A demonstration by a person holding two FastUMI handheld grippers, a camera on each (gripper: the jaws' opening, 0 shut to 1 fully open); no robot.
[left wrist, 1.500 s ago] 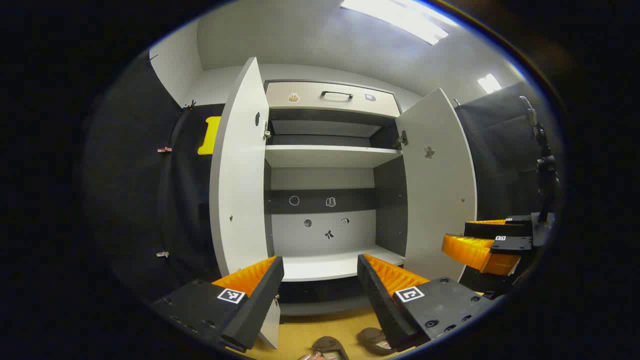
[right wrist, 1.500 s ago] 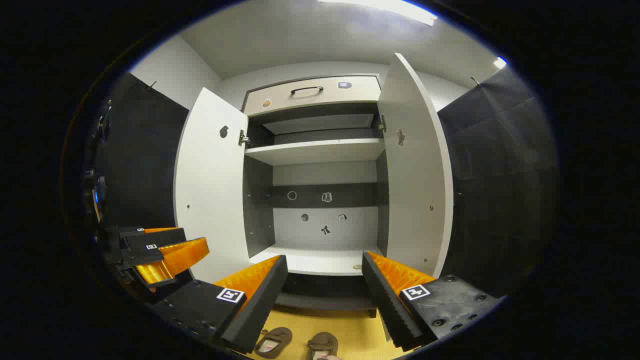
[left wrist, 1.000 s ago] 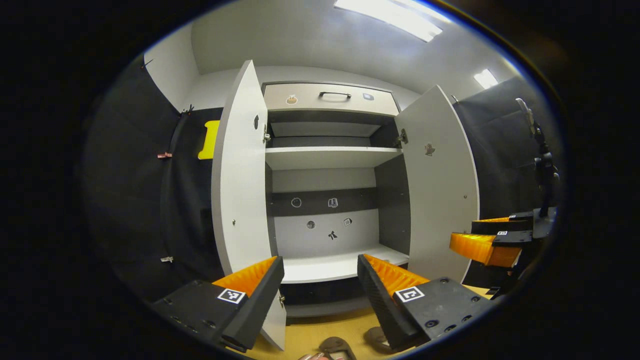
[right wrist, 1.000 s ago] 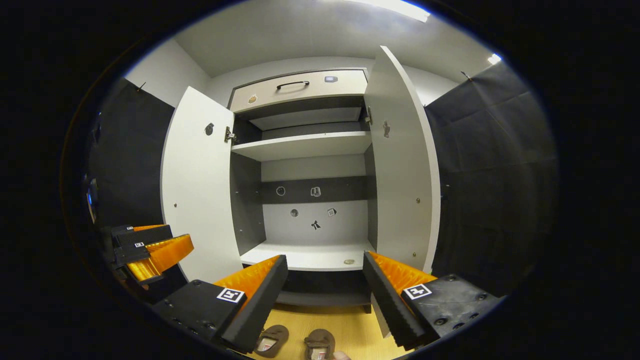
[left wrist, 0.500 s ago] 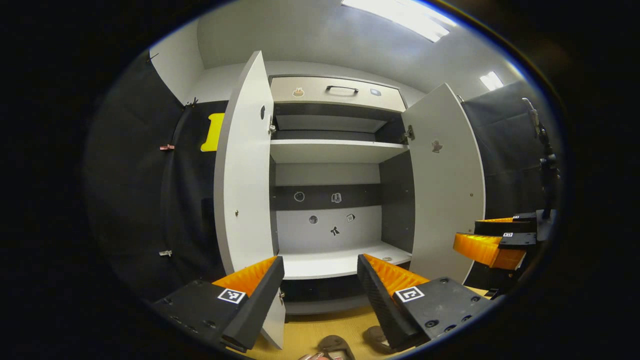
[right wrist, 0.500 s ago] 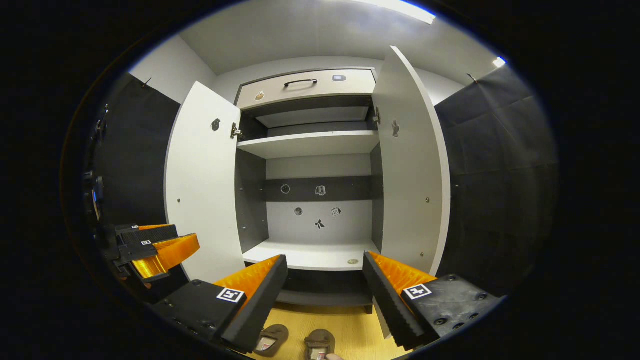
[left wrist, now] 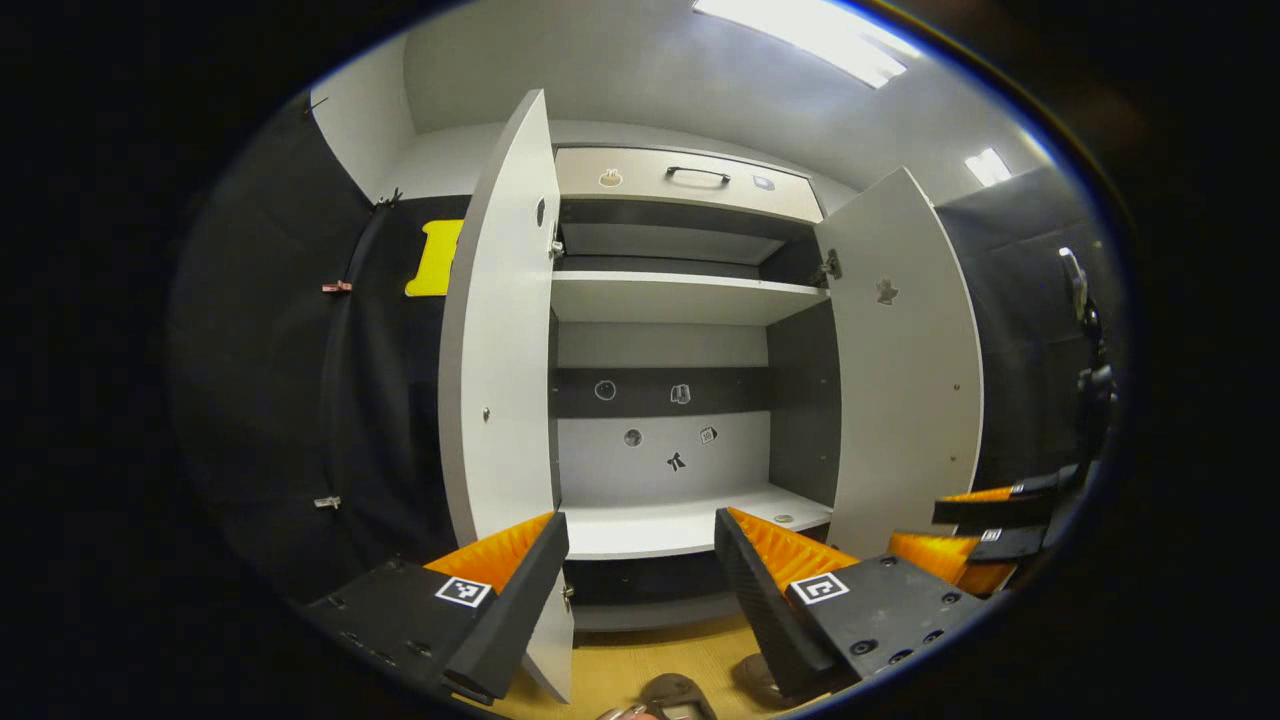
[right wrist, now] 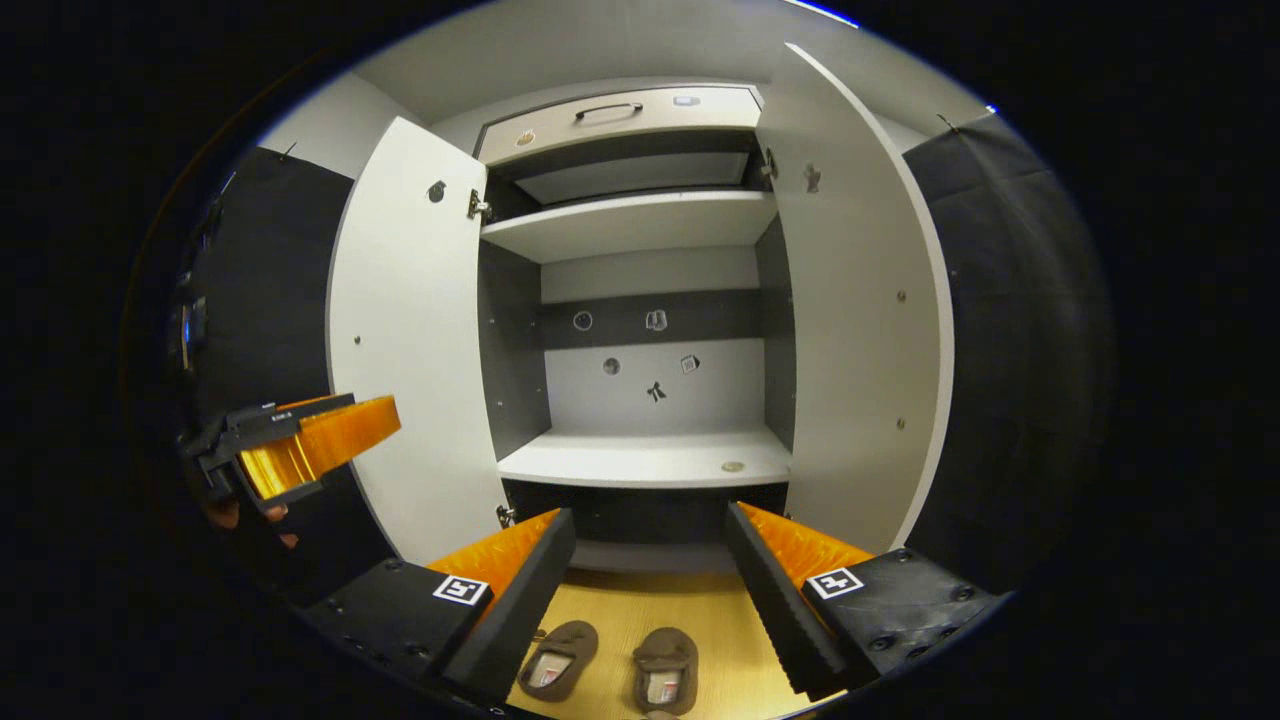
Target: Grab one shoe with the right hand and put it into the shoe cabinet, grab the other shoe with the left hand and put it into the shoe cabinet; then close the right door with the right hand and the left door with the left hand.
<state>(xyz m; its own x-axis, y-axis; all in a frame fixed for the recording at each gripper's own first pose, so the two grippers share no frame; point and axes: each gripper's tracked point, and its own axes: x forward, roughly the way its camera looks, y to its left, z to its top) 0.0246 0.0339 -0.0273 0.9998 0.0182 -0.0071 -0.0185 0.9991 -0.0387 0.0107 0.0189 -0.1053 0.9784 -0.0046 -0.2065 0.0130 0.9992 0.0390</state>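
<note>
Two brown shoes lie side by side on the yellowish floor (right wrist: 715,620) in front of the open shoe cabinet (right wrist: 640,225), and in the right gripper view the left shoe (right wrist: 558,657) and the right shoe (right wrist: 665,666) are seen from above and behind, their open heel ends nearest the camera and their closed toes pointing toward the cabinet, so each long axis runs from the viewer toward the cabinet front; the left one is turned slightly, its toe leaning to the right. They are close together but not touching, and they sit between the two fingers of the right gripper (right wrist: 650,590), whose jaws stand wide apart with nothing between them. In the left gripper view parts of the same two shoes show at the bottom edge, one (left wrist: 675,692) in the gap and the other (left wrist: 752,675) half hidden behind a finger. The left gripper (left wrist: 640,585) is likewise spread wide and holds nothing. The left door (right wrist: 410,330) and right door (right wrist: 850,320) are both swung out, leaving the way to the lower shelf (right wrist: 650,462) open; a small round object (right wrist: 733,466) lies on that shelf near its right front. An upper shelf (right wrist: 630,225) and a drawer (right wrist: 620,112) with a dark handle sit above, and small stickers (right wrist: 655,391) dot the back panel.
</note>
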